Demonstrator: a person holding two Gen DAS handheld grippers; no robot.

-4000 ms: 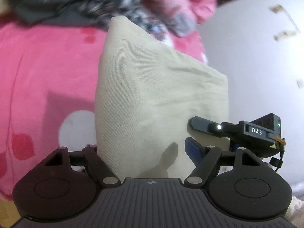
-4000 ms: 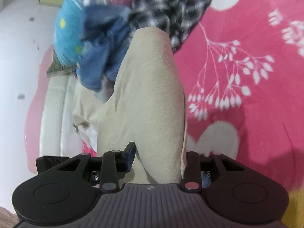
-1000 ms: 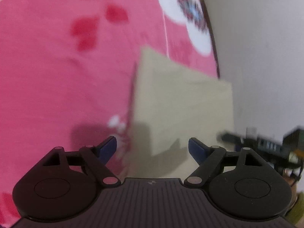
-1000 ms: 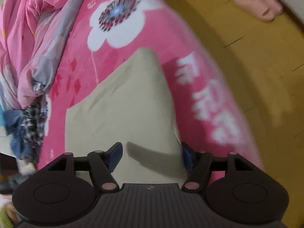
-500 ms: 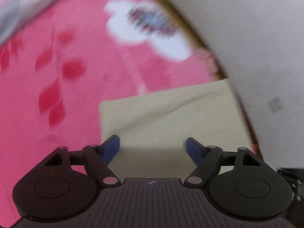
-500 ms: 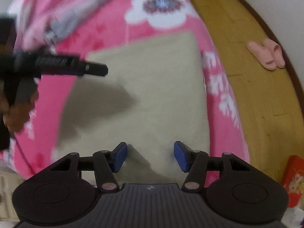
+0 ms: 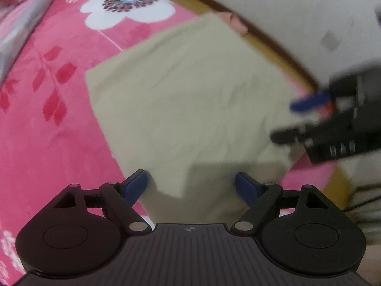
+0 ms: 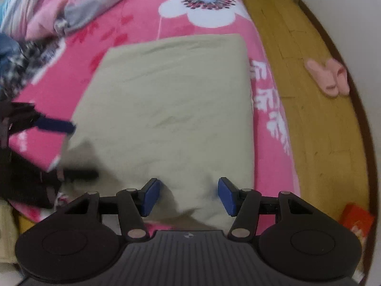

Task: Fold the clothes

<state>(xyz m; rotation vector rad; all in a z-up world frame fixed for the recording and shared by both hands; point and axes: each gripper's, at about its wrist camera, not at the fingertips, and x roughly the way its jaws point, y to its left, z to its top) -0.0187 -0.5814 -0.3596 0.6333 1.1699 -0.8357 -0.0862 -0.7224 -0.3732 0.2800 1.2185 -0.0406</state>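
The left gripper points down over the near edge of the folded beige cloth. Its jaws have just been opening and stand wide; the cloth lies between the blue pads, but they do not press on it. Nothing is held.

The right gripper hangs over the near edge of the same cloth, jaws partly apart. A hump of fabric rises between its pads, with a gap on each side, so there is no grip here either.

The cloth lies flat as a neat rectangle on the pink flowered bedspread, near the edge of the bed. In the right wrist view the left gripper comes in blurred at the cloth's left side. In the left wrist view the right gripper shows blurred at its right side.

Farther out, a heap of unfolded clothes sits at the top left. Beyond the bed's edge is a yellow wooden floor with a pair of pink slippers on it. An orange box sits low on the right.
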